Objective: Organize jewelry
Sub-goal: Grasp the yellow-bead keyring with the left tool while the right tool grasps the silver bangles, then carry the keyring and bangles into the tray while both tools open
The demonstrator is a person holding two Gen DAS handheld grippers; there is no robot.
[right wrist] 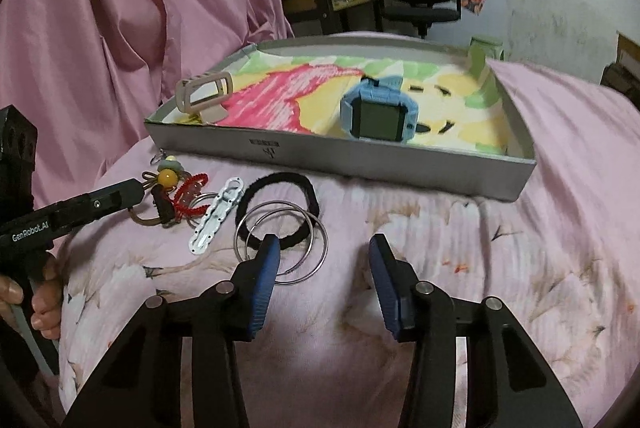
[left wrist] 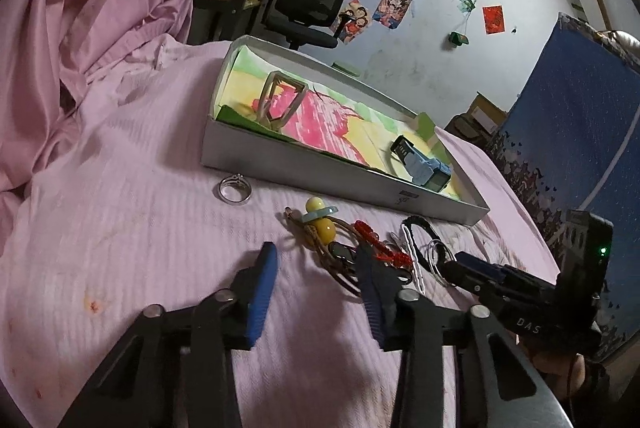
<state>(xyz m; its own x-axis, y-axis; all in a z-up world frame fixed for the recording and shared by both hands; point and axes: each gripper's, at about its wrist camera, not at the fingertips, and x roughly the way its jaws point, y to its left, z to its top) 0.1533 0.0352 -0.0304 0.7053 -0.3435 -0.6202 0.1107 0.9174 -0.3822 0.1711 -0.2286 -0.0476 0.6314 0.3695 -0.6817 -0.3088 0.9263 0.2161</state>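
Both my hand-held grippers, left (left wrist: 316, 284) and right (right wrist: 324, 280), gape empty over bed-strewn jewelry: two silver hoops (right wrist: 282, 242) at 11 o'clock, while only blue watch (right wrist: 378, 114) and beige clip (right wrist: 204, 94) sit inside grey cardboard box (right wrist: 344, 158), so most remains.

In the right wrist view we see the left finger (right wrist: 267, 276) cover part of the metal rings (right wrist: 316, 232); the brown cord (left wrist: 340, 268) runs under a finger in the left wrist view, its end unseen.

bed (right wrist: 460, 236): pink cover | on it: box (right wrist: 360, 164), ring (left wrist: 235, 189), jewelry pile (right wrist: 192, 204), possibly tangled
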